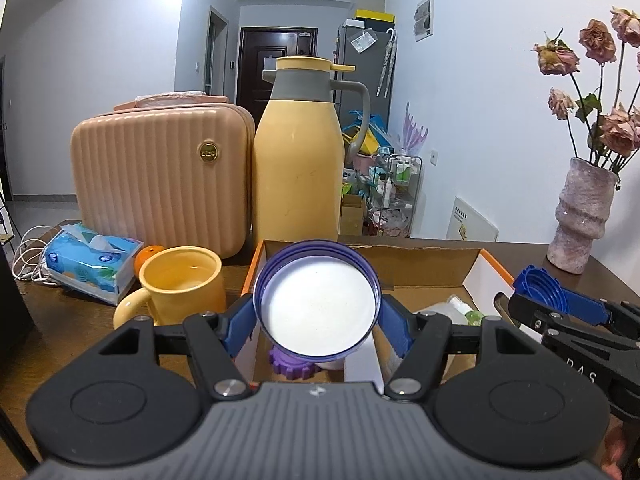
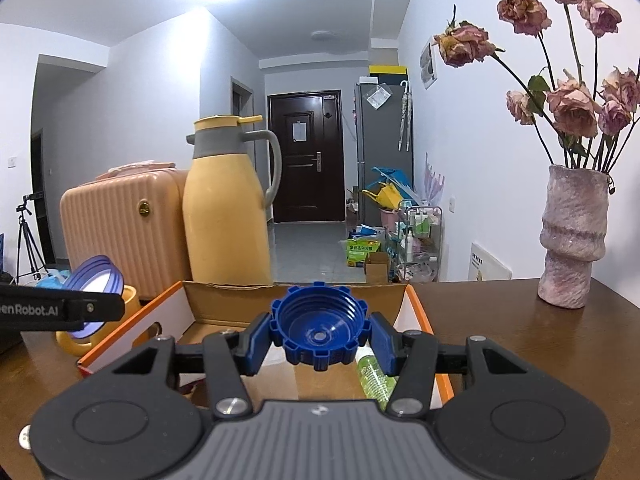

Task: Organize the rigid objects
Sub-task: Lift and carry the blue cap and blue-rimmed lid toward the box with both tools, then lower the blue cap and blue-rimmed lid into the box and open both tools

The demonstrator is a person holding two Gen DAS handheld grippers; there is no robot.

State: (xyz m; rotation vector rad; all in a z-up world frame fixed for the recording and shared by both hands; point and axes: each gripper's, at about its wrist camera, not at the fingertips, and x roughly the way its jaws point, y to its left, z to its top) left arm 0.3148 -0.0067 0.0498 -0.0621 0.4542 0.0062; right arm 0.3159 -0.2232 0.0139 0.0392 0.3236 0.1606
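Note:
My left gripper (image 1: 316, 320) is shut on a purple lid (image 1: 316, 306) with a white inside, held above the left part of an open cardboard box (image 1: 424, 266). My right gripper (image 2: 320, 338) is shut on a blue ridged screw cap (image 2: 318, 330), held above the same box (image 2: 224, 300). In the box lie a purple gear-shaped cap (image 1: 294, 364) under the lid, and a small green bottle (image 2: 374, 376). The right gripper with the blue cap (image 1: 540, 286) shows at the right of the left wrist view; the purple lid (image 2: 94, 274) shows at the left of the right wrist view.
On the brown table (image 2: 520, 340) stand a yellow mug (image 1: 182, 288), a yellow thermos jug (image 1: 298, 160), a peach case (image 1: 160, 176), a tissue pack (image 1: 92, 262), an orange (image 1: 146, 256) and a vase of dried roses (image 2: 572, 236). A cluttered hallway lies beyond.

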